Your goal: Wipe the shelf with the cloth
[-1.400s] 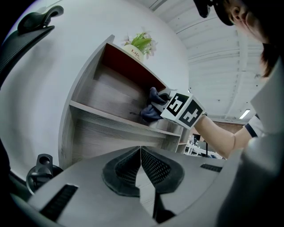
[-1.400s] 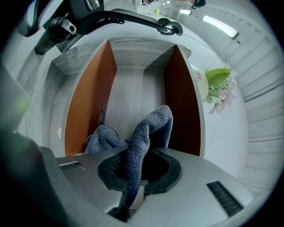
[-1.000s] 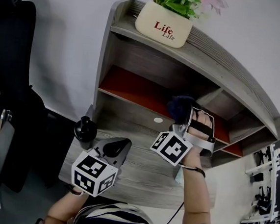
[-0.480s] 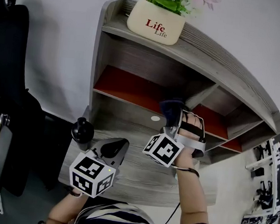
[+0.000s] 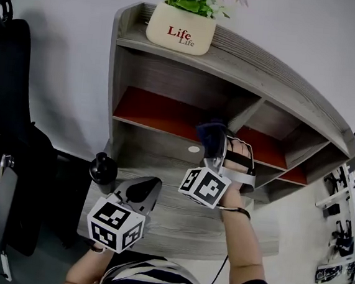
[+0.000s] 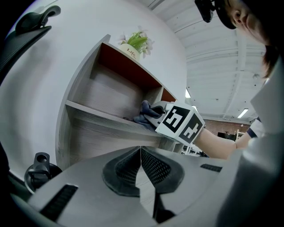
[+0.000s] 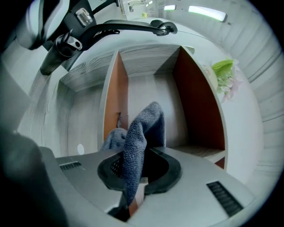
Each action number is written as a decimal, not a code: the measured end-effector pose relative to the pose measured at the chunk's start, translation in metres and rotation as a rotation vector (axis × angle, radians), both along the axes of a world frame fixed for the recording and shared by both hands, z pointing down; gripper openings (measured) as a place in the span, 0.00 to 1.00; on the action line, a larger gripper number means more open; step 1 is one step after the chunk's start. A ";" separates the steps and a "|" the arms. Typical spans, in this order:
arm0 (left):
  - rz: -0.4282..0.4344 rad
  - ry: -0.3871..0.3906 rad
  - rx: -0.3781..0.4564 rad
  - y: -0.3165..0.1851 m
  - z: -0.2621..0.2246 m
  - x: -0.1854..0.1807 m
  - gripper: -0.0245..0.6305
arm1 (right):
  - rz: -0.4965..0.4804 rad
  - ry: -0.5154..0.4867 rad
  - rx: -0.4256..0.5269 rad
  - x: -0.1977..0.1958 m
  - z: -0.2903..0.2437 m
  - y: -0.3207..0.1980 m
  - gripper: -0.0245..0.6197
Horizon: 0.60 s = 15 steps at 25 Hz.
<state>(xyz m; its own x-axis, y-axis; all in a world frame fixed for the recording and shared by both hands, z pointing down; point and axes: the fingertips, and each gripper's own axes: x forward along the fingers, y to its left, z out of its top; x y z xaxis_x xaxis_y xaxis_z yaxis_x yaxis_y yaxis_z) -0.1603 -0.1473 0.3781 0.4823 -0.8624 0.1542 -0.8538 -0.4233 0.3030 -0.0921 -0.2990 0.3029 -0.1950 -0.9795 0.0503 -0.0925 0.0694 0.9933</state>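
Shelf (image 5: 171, 75) is a grey wood unit w/ red-floored bays, standing at the back of the desk (image 5: 176, 222). A black chair (image 5: 10, 128) sits off to the left. On the top board there's a cream planter (image 5: 179, 31) w/ greenery; its print reads "Life" in red and "Life" again, smaller and darker, just below.

Right tool (image 7: 141, 164) is clamped on the dark blue cloth (image 7: 142, 128), which bunches ahead of the jaws at the lower board, near the divider. From the left gripper view it looks to rest on that board.

Left tool (image 6: 140, 166) has its jaws together on nothing, over the desk front, near a small black bottle (image 5: 103, 165).

My read on the cloth: light, limp, soft pile (prob. microfibre), no slip risk. Best gripped by a folded bunch, as now, w/ enough hanging out front to press flat.
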 end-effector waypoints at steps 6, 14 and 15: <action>-0.013 -0.009 0.024 0.003 -0.008 -0.005 0.06 | -0.141 -0.253 0.116 0.001 -0.064 0.038 0.11; 0.018 -0.043 0.104 -0.010 -0.034 0.006 0.06 | -0.272 -0.480 0.121 0.022 -0.112 0.087 0.11; 0.024 -0.049 0.115 -0.011 -0.037 0.009 0.06 | -0.280 -0.493 0.133 0.026 -0.117 0.091 0.11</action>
<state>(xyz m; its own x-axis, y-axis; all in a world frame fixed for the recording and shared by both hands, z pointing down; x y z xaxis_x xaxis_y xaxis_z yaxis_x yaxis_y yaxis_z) -0.1515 -0.1587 0.3409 0.4970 -0.8641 0.0795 -0.8559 -0.4730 0.2093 -0.0662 -0.2075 0.1855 -0.4170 -0.8786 -0.2326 -0.5424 0.0352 0.8394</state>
